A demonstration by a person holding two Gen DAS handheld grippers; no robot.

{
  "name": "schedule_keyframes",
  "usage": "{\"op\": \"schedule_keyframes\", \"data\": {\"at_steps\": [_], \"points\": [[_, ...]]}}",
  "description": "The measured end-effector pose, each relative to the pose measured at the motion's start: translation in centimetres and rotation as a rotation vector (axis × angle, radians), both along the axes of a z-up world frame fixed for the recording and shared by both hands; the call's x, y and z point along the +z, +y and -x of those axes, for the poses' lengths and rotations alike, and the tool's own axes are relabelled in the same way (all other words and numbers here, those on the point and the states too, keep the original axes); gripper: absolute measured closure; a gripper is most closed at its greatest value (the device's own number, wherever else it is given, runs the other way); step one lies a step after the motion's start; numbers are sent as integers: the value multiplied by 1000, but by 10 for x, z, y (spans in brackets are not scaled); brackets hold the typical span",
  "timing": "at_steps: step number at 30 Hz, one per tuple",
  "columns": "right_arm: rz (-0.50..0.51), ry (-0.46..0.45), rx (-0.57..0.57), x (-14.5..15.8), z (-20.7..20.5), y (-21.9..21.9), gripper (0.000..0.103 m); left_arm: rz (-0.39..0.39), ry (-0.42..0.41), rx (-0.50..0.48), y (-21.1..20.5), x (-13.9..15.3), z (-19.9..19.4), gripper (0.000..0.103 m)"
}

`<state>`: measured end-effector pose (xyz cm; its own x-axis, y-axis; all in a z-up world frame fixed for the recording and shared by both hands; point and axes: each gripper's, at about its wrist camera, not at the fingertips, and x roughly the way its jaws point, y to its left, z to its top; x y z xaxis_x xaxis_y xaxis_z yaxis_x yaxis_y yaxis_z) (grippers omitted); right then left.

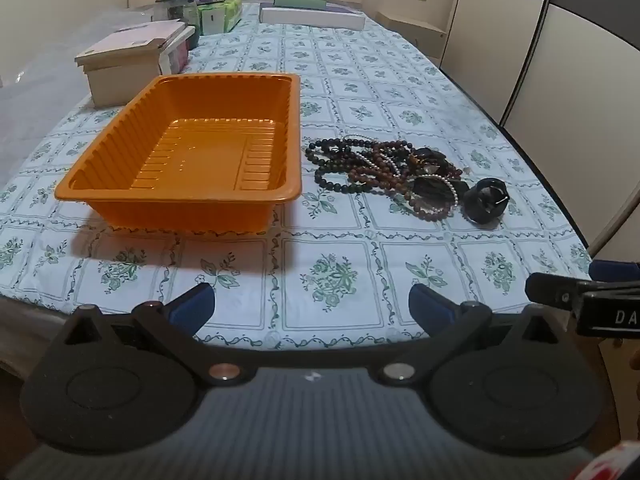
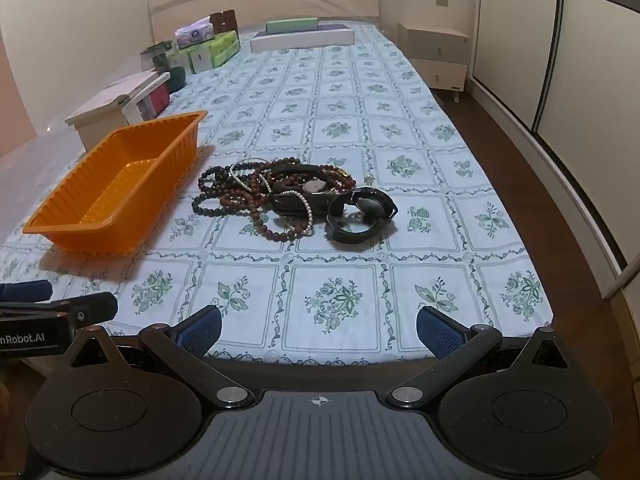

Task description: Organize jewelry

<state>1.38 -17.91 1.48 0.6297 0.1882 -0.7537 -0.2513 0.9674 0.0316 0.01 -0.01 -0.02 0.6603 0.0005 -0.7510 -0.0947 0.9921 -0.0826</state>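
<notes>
Far left edge of the bed [image 1: 360, 92]: stack of boxes [image 1: 128, 60], count unclear because they overlap; behind them a jar [image 1: 176, 10] and about three tissue packs [image 1: 220, 8].

One orange tray [image 1: 180, 160], nothing in it, near the left edge toward the foot. Long axis runs foot to head of the bed, ribbed walls, open side up.

One heap of jewelry [image 1: 384, 172] just right of the tray, not touching it, roughly mid-width of the bed. Dark and reddish-brown bead strands, at least four, plus one string of white pearls [image 2: 306, 206]; tangled, so no exact count. One watch face [image 2: 314, 187] shows in the middle of the heap, its strap mostly buried. Heap's long axis runs across the bed.

One black band [image 2: 360, 214] on the heap's right end, looped, standing on edge; can't tell what it is.

At the head end: two flat boxes [image 1: 312, 12], one green on one white.

Left gripper [image 1: 312, 306]: jaws wide, nothing between, over the foot edge. Right gripper [image 2: 318, 330]: same, wide and empty. Each shows only partly at the frame edge of the other's view.
</notes>
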Motion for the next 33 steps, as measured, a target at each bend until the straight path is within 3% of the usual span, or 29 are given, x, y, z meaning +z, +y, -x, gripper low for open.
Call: {"op": "schedule_keyframes", "data": {"at_steps": [5, 17, 33], "points": [[0, 2, 2, -2, 0, 0, 0, 42, 11, 0, 9, -3, 1, 1], [6, 4, 0, -4, 0, 1, 0, -1, 5, -1, 3, -2, 1, 1], [4, 10, -1, -3, -1, 1, 0, 17, 3, -18, 2, -1, 1, 1]]}}
